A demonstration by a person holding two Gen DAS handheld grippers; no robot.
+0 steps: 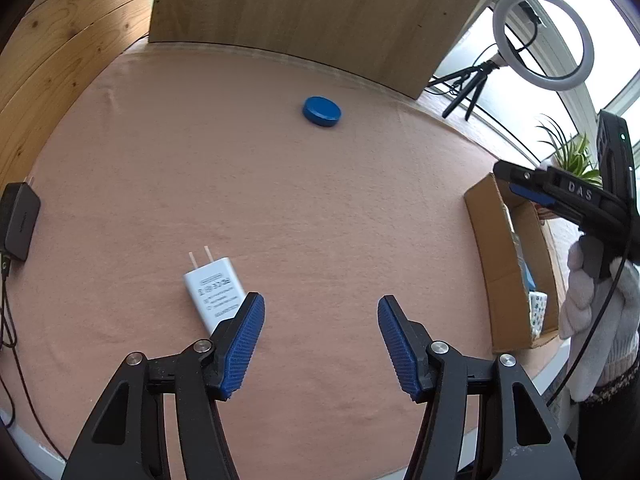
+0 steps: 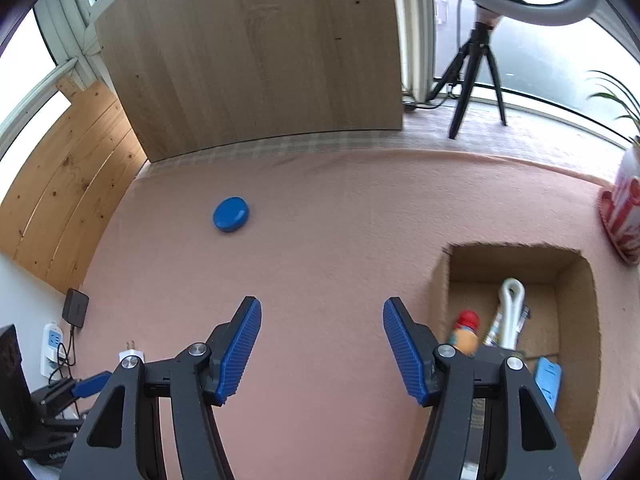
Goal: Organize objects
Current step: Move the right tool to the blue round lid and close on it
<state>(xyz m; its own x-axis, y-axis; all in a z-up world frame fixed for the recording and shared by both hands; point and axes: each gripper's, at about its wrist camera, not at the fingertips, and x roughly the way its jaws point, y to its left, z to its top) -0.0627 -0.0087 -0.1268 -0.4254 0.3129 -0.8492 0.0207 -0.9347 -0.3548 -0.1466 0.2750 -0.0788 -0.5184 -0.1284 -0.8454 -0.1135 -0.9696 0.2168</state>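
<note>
Two things left to put in the box.

Left gripper [image 1: 320, 312] spread wide, empty, right beside white plug [image 1: 214, 290] on pink tabletop [image 1: 280, 208]. Right gripper [image 2: 322, 316] spread wide too, empty, near cardboard box [image 2: 576, 280]. Blue lid [image 1: 322, 112] far back. Best to slide left, then squeeze plug's flat sides. Box things blurry, partly hidden behind gripper.

Soft daylight comes from the windows [image 2: 532, 52] behind the table, which blow out to white at the corners. Shadows on the pink cloth [image 1: 280, 200] are faint. Both fisheye views bend straight edges and darken toward the rim. The cardboard box [image 2: 576, 304] contents in the right wrist view look slightly blurred.
</note>
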